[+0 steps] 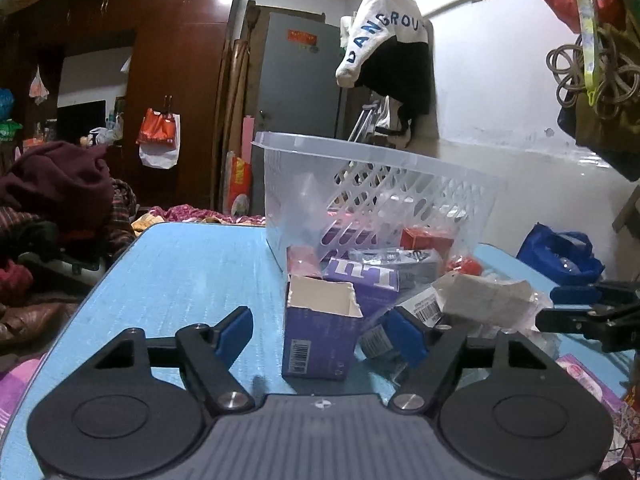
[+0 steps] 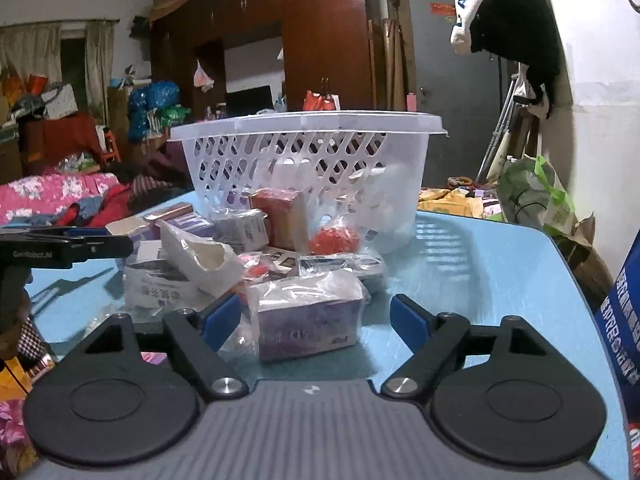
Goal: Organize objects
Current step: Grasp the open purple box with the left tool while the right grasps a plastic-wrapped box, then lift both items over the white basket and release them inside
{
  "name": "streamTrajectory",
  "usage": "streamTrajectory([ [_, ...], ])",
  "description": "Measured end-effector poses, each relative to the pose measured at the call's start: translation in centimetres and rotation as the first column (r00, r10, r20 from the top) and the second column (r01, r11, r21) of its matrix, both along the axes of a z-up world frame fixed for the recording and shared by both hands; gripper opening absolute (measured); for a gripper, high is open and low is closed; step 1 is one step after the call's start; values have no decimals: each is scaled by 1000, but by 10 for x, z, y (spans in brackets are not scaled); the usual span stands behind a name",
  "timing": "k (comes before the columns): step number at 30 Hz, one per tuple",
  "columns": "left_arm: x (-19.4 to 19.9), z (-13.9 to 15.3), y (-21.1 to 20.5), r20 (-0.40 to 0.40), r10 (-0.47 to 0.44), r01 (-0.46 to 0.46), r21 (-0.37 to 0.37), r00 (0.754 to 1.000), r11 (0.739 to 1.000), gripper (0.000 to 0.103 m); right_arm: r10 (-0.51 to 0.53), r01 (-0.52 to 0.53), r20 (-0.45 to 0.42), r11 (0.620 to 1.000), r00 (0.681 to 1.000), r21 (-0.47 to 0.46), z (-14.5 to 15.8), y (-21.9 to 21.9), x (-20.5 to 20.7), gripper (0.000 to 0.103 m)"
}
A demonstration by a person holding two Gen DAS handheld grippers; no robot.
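A clear slotted plastic basket [image 1: 360,184] stands on the blue table [image 1: 192,272], with a pile of small boxes in front of it. My left gripper [image 1: 320,332] is open, and an open-topped purple box [image 1: 318,332] stands between its fingers. My right gripper [image 2: 312,320] is open around a purple box wrapped in clear plastic [image 2: 306,320]. The basket [image 2: 308,168] also shows in the right wrist view, with a red box [image 2: 280,216], a red net ball [image 2: 334,240] and a torn white carton [image 2: 200,256] before it.
Other purple and grey boxes [image 1: 384,268] lie in the pile. The right gripper's fingers [image 1: 588,312] show at the right edge of the left wrist view. A bed with clothes [image 1: 52,208] lies left of the table. A blue bag [image 1: 560,252] sits at the right.
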State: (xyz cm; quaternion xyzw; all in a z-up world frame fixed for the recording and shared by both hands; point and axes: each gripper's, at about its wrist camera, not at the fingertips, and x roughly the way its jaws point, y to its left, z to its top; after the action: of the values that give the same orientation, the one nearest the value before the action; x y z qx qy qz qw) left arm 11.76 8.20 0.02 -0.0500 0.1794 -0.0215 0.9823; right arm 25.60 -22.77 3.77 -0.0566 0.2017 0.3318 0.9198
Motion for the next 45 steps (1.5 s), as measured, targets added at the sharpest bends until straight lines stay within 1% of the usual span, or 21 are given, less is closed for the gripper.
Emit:
streamTrajectory([
  [2, 2, -2, -5, -8, 6, -6, 29, 1000, 1000, 78, -1, 1, -1, 1000, 1000, -26, -2, 3, 3, 79],
  [3, 3, -2, -7, -11, 11, -11, 41, 1000, 999, 78, 3, -3, -7, 999, 1000, -40, -3, 5, 5, 67],
  [4, 3, -3, -9, -13, 19, -18, 53, 1000, 998, 78, 7, -8, -15, 999, 1000, -50, -5, 6, 7, 63],
  [6, 3, -5, -9, -14, 33, -32, 61, 999, 998, 78, 12, -12, -16, 999, 1000, -36, -8, 3, 7, 63],
  [7, 3, -5, -8, -15, 36, -35, 55, 999, 998, 73, 14, -14, -15, 999, 1000, -29, -8, 2, 6, 63],
  [8, 3, -5, -7, -16, 35, -34, 49, 999, 998, 60, 18, -18, -10, 999, 1000, -27, -8, 1, 5, 63],
  [9, 3, -6, -6, -16, 31, -31, 43, 999, 999, 54, 20, -20, -8, 999, 1000, -28, -8, 1, 5, 63],
  [10, 2, -6, -6, -12, 32, -31, 37, 999, 999, 43, 17, -17, -4, 999, 1000, -27, -8, 1, 4, 63],
  [13, -4, -10, 0, 26, 44, -44, 4, 999, 999, 43, 3, -3, 23, 1000, 1000, -4, -7, -2, 1, 63],
  [15, -10, -11, 4, 40, 35, -33, -30, 999, 999, 43, 2, -3, 30, 1000, 1000, 16, -7, -4, 0, 63],
  [16, -13, -12, 5, 51, 31, -29, -34, 998, 999, 43, -2, 1, 29, 1000, 1000, 31, -6, -6, 0, 63],
  [19, -20, -12, 5, 80, 32, -30, -27, 996, 999, 43, -24, 21, 40, 998, 999, 60, -5, -9, -1, 63],
  [23, -27, -9, 4, 112, 21, -18, -27, 994, 999, 43, -35, 31, 72, 998, 997, 54, -5, -7, -4, 63],
  [37, -27, -11, 1, 124, -5, 8, -27, 992, 1000, 43, -57, 50, 112, 997, 992, 64, -7, -6, -8, 62],
  [39, -30, -11, 2, 136, -15, 21, -42, 991, 999, 43, -56, 48, 120, 997, 991, 65, -6, -6, -9, 62],
  [41, -33, -2, 6, 147, -69, 85, -107, 987, 991, 43, -61, 50, 127, 995, 990, 91, -5, -9, -9, 62],
  [42, -34, 7, 7, 165, -99, 120, -124, 981, 985, 43, -60, 44, 135, 992, 989, 118, -3, -11, -10, 62],
  [44, -34, 32, 2, 207, -108, 131, -99, 972, 986, 43, -25, 0, 132, 982, 991, 188, 9, -16, -11, 62],
  [45, -30, 48, -1, 224, -112, 132, -76, 968, 988, 43, -10, -24, 157, 977, 988, 212, 23, -15, -13, 62],
])
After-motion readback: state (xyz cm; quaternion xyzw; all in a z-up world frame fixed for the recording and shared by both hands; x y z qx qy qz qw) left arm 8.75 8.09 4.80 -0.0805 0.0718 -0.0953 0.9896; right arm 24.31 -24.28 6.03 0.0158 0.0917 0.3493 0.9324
